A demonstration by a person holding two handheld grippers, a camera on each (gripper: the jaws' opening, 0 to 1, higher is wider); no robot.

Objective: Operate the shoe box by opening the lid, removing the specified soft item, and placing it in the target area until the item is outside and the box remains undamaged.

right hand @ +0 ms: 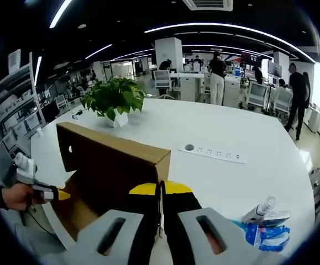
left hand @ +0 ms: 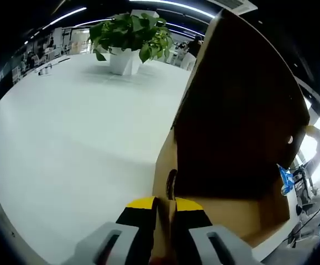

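The brown cardboard shoe box point(left hand: 220, 215) stands on the white table with its lid point(left hand: 242, 110) raised upright. In the left gripper view, my left gripper point(left hand: 166, 208) is shut on the box's side wall beside a dark oval hole point(left hand: 171, 185). My right gripper point(right hand: 160, 190) is shut on the end edge of the lid point(right hand: 115, 165). The left gripper point(right hand: 38, 187), held by a hand, shows at the box's far end in the right gripper view. The inside of the box is hidden behind the lid and walls.
A potted green plant point(right hand: 114, 100) stands on the table point(right hand: 242, 176) behind the box. A white socket strip point(right hand: 212, 153) lies to the right. A small bottle and blue packet point(right hand: 262, 223) lie at the near right. People and desks are far behind.
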